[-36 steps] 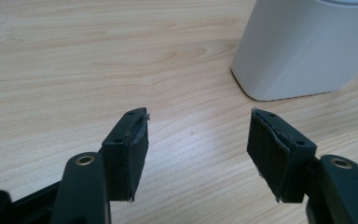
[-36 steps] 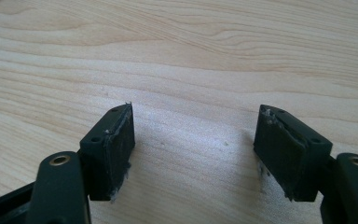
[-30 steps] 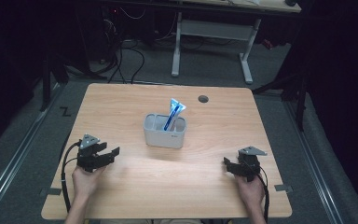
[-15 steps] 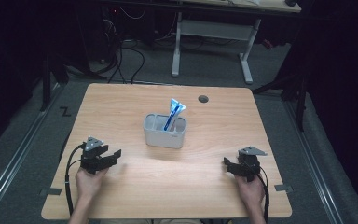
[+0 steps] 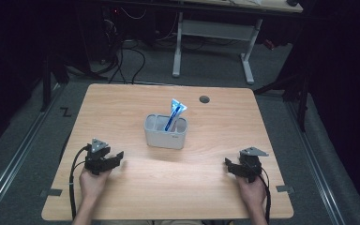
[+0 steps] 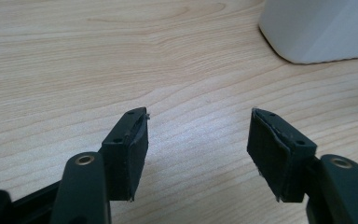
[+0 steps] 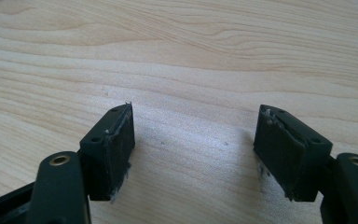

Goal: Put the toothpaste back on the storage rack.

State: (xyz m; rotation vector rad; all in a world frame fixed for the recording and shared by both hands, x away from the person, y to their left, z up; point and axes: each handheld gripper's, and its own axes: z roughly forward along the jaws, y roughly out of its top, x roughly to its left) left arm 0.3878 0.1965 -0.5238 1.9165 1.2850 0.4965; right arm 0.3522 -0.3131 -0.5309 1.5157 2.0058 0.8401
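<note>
A white rectangular holder (image 5: 165,131) stands in the middle of the wooden table (image 5: 122,103), with a blue and white tube (image 5: 174,112) leaning upright out of it. My left gripper (image 5: 115,157) rests low on the table at the front left, open with only bare wood between its jaws; its own view has the gripper (image 6: 198,135) facing the holder's corner (image 6: 321,30) at upper right. At the front right sits my right gripper (image 5: 229,165), open and empty, and in its view the gripper (image 7: 193,135) looks onto plain wood.
A round cable hole (image 5: 204,99) lies in the tabletop behind the holder. Beyond the table stands a white desk frame (image 5: 215,33) on a grey floor, with cables at the left. Each gripper trails a black cable off the front edge.
My left gripper has shifted slightly toward the front and right across the table. The right gripper, the holder and the tube have stayed where they were.
</note>
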